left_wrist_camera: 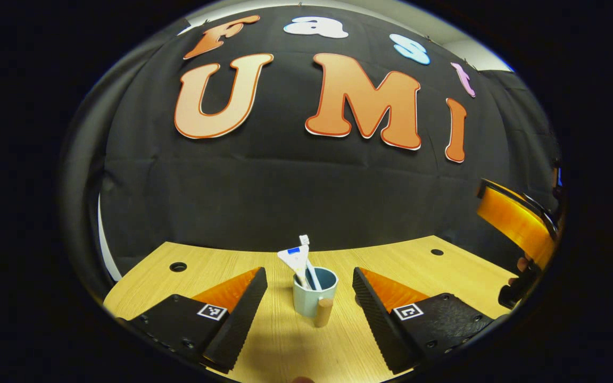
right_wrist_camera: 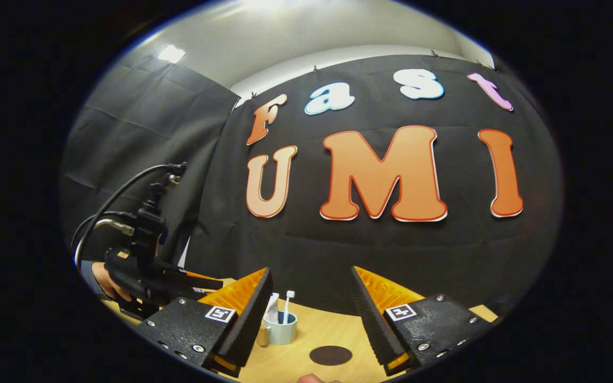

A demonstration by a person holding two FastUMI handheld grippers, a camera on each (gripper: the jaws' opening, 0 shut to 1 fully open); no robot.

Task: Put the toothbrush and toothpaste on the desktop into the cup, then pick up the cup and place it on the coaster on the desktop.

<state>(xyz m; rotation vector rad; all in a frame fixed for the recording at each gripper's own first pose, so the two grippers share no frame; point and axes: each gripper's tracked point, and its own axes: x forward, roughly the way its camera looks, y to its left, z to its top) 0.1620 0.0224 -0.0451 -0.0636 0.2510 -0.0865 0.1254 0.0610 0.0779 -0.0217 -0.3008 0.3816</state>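
Both spread: left gripper (left_wrist_camera: 309, 303) flanking pale-blue ceramic cup (left_wrist_camera: 313, 299) holding white toothbrush (left_wrist_camera: 305, 242) and toothpaste tube (left_wrist_camera: 295, 259); right gripper (right_wrist_camera: 311, 319) above dark round coaster (right_wrist_camera: 330, 355).

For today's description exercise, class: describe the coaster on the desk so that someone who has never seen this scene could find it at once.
Start at the light wooden desk in front of the black cloth wall. On it stands a pale blue cup with a toothbrush and toothpaste in it. Just nearer than the cup, in the right gripper view, lies the coaster: a flat, dark oval disc, the only dark patch lying flush on the wood.
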